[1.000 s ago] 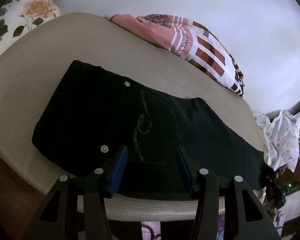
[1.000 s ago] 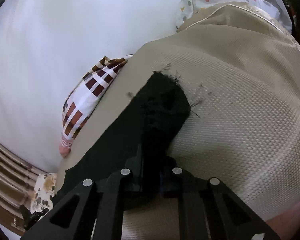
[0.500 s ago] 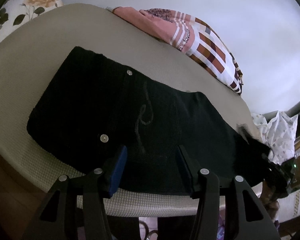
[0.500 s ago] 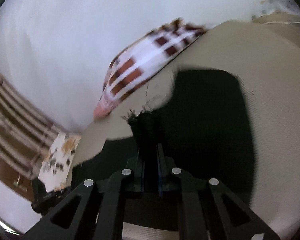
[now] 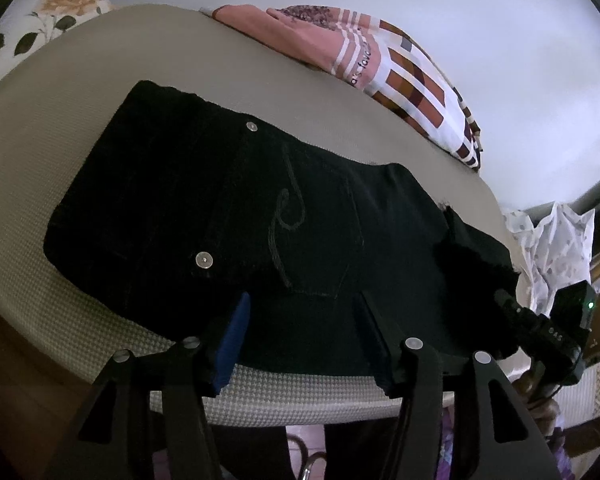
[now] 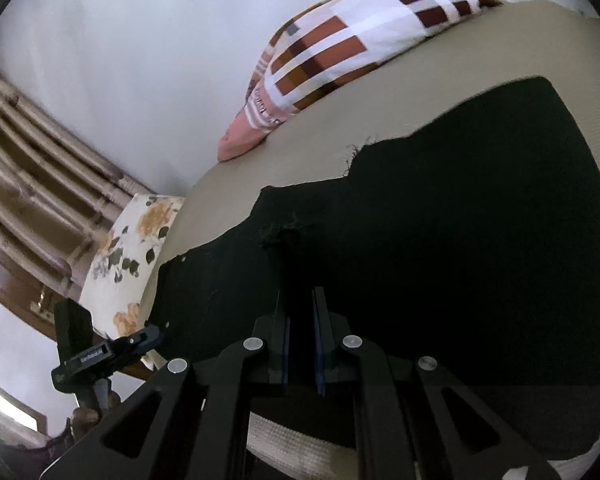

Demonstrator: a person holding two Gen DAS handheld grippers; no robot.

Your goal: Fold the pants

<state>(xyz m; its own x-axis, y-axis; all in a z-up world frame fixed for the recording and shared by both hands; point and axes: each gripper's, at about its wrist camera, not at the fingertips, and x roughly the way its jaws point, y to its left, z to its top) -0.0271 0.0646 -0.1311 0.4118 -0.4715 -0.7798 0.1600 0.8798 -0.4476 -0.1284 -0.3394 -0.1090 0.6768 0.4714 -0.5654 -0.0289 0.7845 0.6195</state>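
Note:
Black pants (image 5: 220, 200) lie flat across the beige mattress (image 5: 80, 80), back pocket and rivets up. My left gripper (image 5: 304, 320) hovers over their near edge. Its jaws are opening and the blue pads (image 5: 234, 336) stand apart on either side of the cloth, not pressing it. My right gripper (image 6: 300, 304) is shut on the frayed leg hem (image 6: 284, 236), holding it above the rest of the pants (image 6: 460, 240). In the left wrist view that hem (image 5: 472, 248) sits doubled over at the right, with the right gripper (image 5: 540, 324) behind it.
A checked pink-and-brown pillow (image 5: 380, 64) lies along the far wall. A floral pillow (image 5: 60, 0) is at the far left, and a white dotted cloth (image 5: 552, 240) at the right end. The mattress edge (image 5: 300, 400) runs just under my left fingers. A wooden headboard (image 6: 20, 160) stands behind.
My right gripper has swung the leg hem from the far end of the bed across, over the rest of the pants. The left gripper has stayed in place, its jaws slightly wider.

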